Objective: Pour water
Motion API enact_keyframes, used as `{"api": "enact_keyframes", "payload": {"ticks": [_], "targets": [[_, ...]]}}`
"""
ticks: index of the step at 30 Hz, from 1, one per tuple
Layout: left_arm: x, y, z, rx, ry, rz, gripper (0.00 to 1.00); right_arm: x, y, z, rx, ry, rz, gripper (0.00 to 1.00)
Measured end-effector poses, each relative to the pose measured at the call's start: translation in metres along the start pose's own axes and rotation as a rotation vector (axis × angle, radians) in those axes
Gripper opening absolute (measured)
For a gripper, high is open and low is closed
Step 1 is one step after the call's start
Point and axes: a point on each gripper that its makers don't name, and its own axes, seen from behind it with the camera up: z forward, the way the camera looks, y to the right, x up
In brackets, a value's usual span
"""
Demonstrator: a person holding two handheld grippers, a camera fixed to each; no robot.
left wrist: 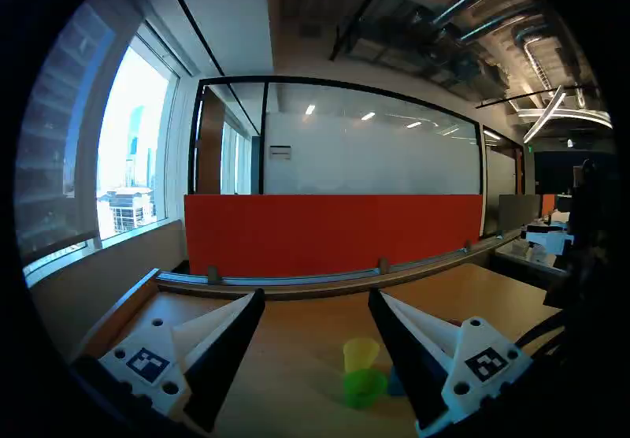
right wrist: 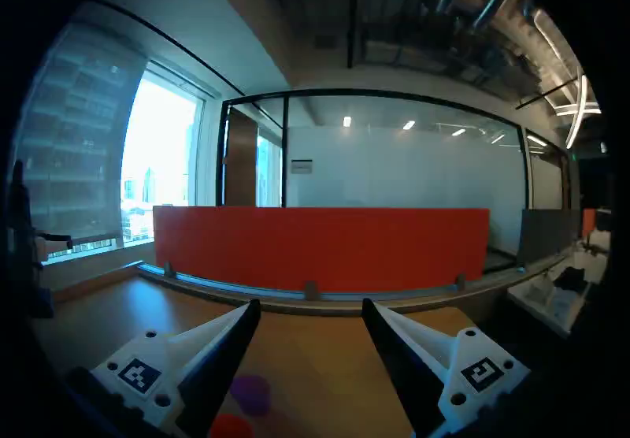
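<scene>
Left gripper view: tapered yellow cup (left wrist: 361, 351), green cup (left wrist: 363, 387), smooth wooden desk (left wrist: 299, 359).

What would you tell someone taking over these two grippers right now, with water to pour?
Left gripper: open, empty, above the desk. Yellow cup and green cup stand close ahead, a blue thing half hidden behind a finger.
Right gripper: open, empty; a blurred purple shape and red shape, probably cups, low between its fingers.
Done: nothing gripped, no pouring visible.
To do: grasp a cup and pour.
</scene>
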Motion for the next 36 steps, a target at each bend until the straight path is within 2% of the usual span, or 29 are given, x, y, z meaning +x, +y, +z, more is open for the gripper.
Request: {"api": "enact_keyframes", "payload": {"ticks": [7, 17, 24, 29, 32, 36], "targets": [[0.005, 0.015, -0.003, -0.093, 0.001, -0.009, 0.98, 0.009, -0.017, -0.002, 0.106, 0.004, 0.017, 1.00], [0.008, 0.043, -0.005, -0.252, 0.004, -0.023, 0.98, 0.016, -0.061, -0.012, 0.328, 0.001, 0.014, 1.00], [0.014, 0.063, -0.007, -0.356, 0.013, -0.065, 0.98, 0.021, -0.088, -0.021, 0.452, -0.004, 0.037, 1.00], [0.014, 0.066, -0.007, -0.393, 0.008, -0.098, 0.98, 0.023, -0.095, -0.020, 0.487, -0.006, 0.037, 1.00], [0.013, 0.063, -0.007, -0.395, -0.002, -0.085, 0.98, 0.020, -0.097, -0.019, 0.499, -0.017, 0.019, 1.00], [0.004, 0.061, -0.006, -0.401, -0.027, -0.043, 0.98, 0.016, -0.105, -0.018, 0.525, -0.036, -0.006, 1.00]]}}
